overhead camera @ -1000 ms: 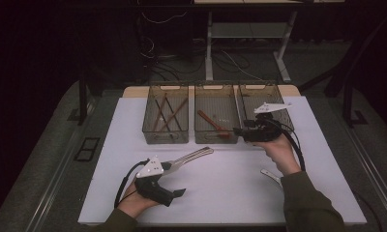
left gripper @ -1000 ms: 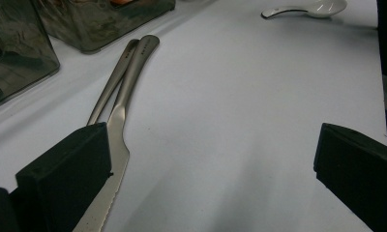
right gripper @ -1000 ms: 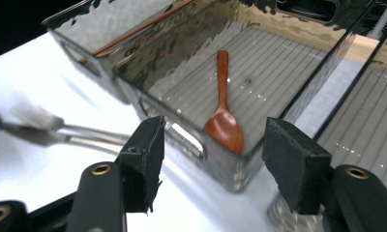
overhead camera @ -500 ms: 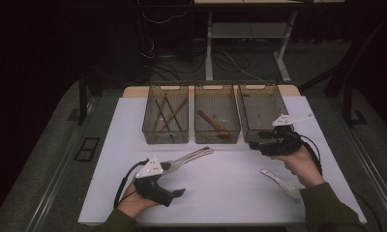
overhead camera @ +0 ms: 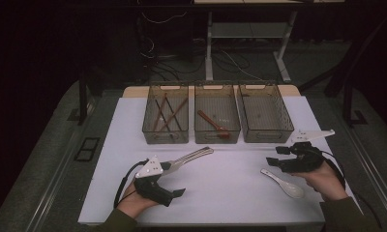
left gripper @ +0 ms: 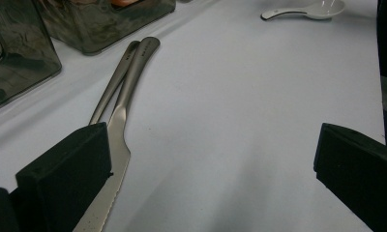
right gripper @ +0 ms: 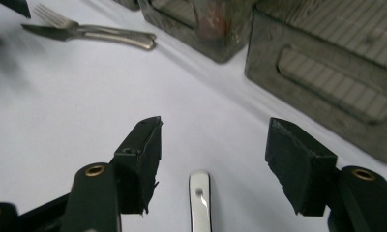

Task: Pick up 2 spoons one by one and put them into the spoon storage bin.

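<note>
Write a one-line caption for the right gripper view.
Open right gripper poised over the white spoon's handle, bins beyond.

The right gripper (overhead camera: 274, 160) comes away from the right-hand bin (overhead camera: 265, 113) toward six o'clock (fingers parted, nothing between them), arriving above the white spoon's (overhead camera: 283, 182) handle.

Room dim, surroundings near black; white table (overhead camera: 220, 193) only bright area. Soft shadows, light from overhead. Gripper views grainy; near jaws soft, upper-left corner motion-blurred in right gripper view.
</note>
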{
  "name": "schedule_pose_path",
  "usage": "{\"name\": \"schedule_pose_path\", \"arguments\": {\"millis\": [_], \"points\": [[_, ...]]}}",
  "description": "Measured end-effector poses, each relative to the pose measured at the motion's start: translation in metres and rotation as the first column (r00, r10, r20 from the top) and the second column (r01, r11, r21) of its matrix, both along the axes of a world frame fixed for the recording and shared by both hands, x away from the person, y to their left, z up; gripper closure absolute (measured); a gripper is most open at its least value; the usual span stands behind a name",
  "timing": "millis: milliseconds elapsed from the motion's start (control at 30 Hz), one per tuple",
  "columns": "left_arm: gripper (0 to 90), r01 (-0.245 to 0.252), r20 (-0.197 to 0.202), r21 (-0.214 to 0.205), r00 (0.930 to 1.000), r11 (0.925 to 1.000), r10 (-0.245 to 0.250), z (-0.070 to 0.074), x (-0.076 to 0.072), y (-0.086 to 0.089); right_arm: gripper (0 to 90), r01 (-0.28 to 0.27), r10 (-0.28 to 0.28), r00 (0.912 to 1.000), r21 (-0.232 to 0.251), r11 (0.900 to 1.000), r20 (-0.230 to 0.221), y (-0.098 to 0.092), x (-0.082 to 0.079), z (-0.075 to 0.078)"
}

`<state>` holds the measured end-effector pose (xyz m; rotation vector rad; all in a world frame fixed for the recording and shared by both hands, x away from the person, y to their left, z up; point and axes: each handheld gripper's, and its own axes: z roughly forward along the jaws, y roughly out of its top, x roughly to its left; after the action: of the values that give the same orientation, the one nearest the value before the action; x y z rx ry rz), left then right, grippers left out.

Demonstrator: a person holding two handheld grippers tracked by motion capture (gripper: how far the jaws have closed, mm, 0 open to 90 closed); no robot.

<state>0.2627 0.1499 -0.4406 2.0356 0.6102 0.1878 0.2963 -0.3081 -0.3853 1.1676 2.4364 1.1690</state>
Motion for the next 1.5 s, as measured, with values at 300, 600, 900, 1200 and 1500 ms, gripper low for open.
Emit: {"name": "schedule_pose_path", "arguments": {"millis": [300,600,900,1200,1500], "points": [[0.0,0.0,-0.002,0.003,1.0,1.0,0.0,0.0,0.0,0.0,38.2,0.005,-0.006,0.999,-0.013,0.9999,-0.044,-0.023,-0.02,-0.014],[0.0,0.0,-0.003,0.008,1.0,1.0,0.0,-0.001,0.0,0.0,40.8,0.014,-0.018,0.9958,-0.042,0.999,-0.09,-0.039,-0.035,-0.029],[0.0,-0.001,-0.004,0.009,1.0,1.0,0.001,-0.001,0.0,0.0,45.5,0.012,-0.022,0.9903,-0.074,0.9972,-0.137,-0.048,-0.045,-0.043],[0.0,-0.004,-0.005,0.006,1.0,1.0,0.004,-0.001,0.0,-0.001,49.5,-0.017,0.003,0.9859,-0.083,0.9964,-0.167,-0.05,-0.052,-0.05],[0.0,-0.004,-0.004,0.008,1.0,1.0,0.004,-0.001,0.0,-0.001,54.9,-0.074,0.053,0.9829,-0.115,0.9906,-0.176,-0.044,-0.054,-0.052]]}}
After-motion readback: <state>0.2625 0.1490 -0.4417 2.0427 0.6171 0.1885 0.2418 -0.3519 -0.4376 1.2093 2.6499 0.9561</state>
